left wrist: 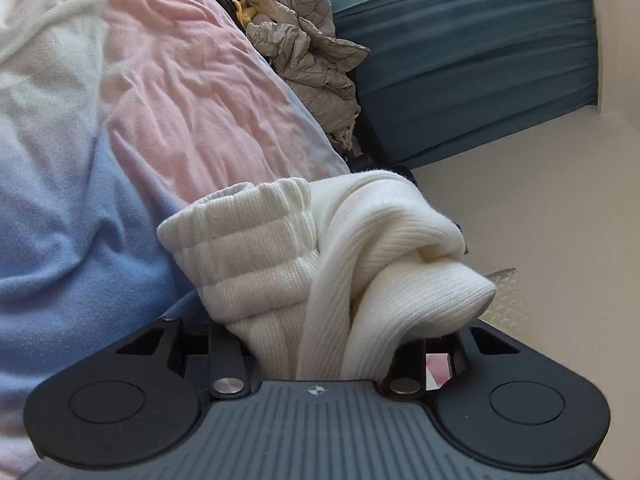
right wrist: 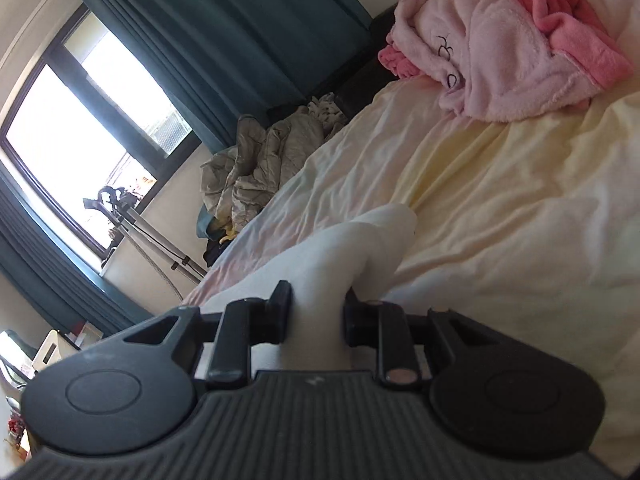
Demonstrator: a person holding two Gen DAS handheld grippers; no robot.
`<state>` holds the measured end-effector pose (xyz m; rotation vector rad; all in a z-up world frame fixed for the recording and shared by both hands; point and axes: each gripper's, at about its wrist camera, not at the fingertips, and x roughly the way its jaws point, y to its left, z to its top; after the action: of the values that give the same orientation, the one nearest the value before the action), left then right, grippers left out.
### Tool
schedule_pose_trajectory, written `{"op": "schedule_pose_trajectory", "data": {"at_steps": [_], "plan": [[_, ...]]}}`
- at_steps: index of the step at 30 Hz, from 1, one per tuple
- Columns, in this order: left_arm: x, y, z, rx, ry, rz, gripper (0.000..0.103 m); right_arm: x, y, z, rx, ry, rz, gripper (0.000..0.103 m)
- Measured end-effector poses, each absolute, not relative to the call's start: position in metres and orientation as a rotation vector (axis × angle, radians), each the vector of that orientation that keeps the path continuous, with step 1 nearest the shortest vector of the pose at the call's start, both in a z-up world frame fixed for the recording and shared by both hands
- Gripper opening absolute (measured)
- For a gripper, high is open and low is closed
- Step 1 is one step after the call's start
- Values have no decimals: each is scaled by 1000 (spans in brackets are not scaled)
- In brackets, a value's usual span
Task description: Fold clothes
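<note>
Both grippers, left (left wrist: 320, 336) and right (right wrist: 316, 320), pinch the white knit (left wrist: 320, 248); lower it evenly onto the bed (right wrist: 500, 208), keeping it taut.

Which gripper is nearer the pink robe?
Right. The pink robe lies up the bed ahead of the right gripper, which holds white cloth. The left gripper's view doesn't show it.

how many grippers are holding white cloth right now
2. The left gripper is shut on a bunched white knit over the bed. The right gripper is shut on white cloth. Whether both hold one garment cannot be told.
</note>
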<state>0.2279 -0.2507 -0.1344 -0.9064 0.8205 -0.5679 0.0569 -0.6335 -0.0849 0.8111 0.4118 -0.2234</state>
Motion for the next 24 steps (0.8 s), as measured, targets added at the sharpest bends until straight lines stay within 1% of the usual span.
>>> {"op": "schedule_pose_trajectory", "data": {"at_steps": [4, 7, 8, 10, 11, 13, 14, 16, 17, 18, 19, 24], "plan": [[222, -247, -146, -852, 812, -603, 51, 57, -625, -128, 866, 544, -284, 28], [223, -246, -145, -817, 823, -612, 56, 50, -624, -141, 901, 523, -283, 31], [223, -246, -143, -799, 834, -609, 60, 49, -623, -141, 898, 526, -285, 31], [225, -245, -139, -761, 867, -602, 68, 49, -620, -136, 884, 536, -295, 32], [226, -244, -137, -742, 887, -603, 70, 50, -619, -131, 873, 542, -304, 36], [227, -243, -133, -709, 922, -621, 70, 52, -617, -121, 840, 558, -321, 42], [226, -241, -130, -695, 942, -627, 70, 53, -617, -116, 824, 566, -330, 42], [224, -238, -124, -663, 967, -619, 74, 51, -613, -105, 772, 585, -353, 43], [221, -236, -119, -635, 966, -604, 86, 47, -611, -100, 749, 581, -370, 47], [211, -231, -111, -592, 946, -585, 93, 44, -610, -95, 726, 578, -387, 49], [204, -225, -103, -557, 926, -583, 93, 40, -608, -88, 703, 567, -402, 51], [180, -190, -62, -462, 851, -563, 93, 28, -587, -51, 602, 539, -382, 51]]}}
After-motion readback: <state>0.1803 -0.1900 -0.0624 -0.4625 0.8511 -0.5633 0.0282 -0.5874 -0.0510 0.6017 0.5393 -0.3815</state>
